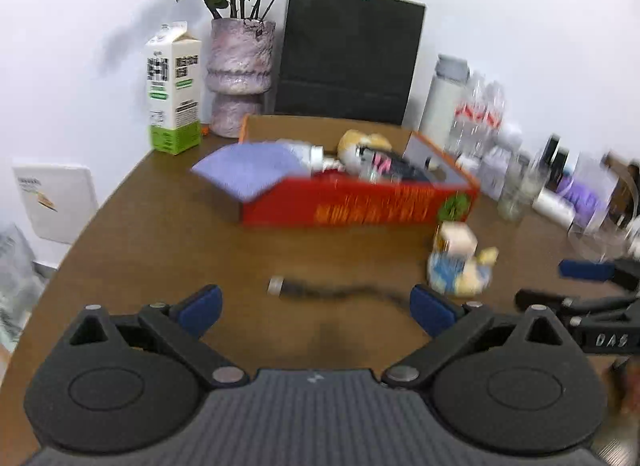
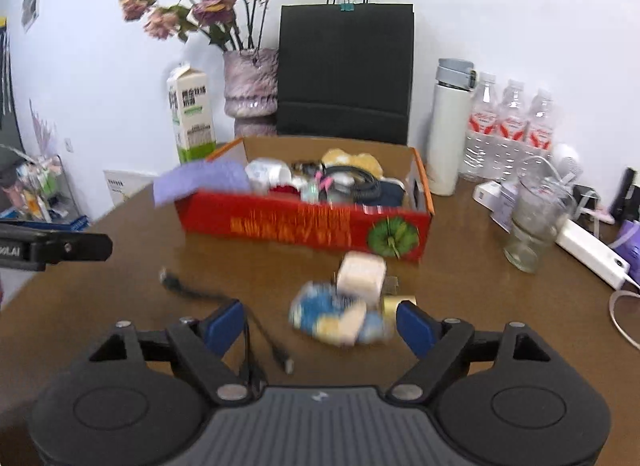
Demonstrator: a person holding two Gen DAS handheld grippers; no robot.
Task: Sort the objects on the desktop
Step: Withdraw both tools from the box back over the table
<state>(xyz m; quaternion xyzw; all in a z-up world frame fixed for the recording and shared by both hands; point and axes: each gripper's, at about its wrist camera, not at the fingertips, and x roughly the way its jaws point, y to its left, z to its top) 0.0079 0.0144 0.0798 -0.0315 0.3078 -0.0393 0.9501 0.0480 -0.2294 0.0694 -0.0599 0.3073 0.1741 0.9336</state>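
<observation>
- Red cardboard box, mid-worktop near the back edge, already holds many items.
- Left out in front of it: a black cable, a blue-and-yellow packet and a small white cube.
- Right gripper spread wide around the packet; left gripper spread over the cable, both empty.

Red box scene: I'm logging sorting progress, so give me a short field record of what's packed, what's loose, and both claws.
container: red box, open, already holding mixed items
loose on table: black cable; small white box; blue-and-yellow packet
left claw: open, empty, near cable
right claw: open, empty, around packet
table: brown wood
</observation>
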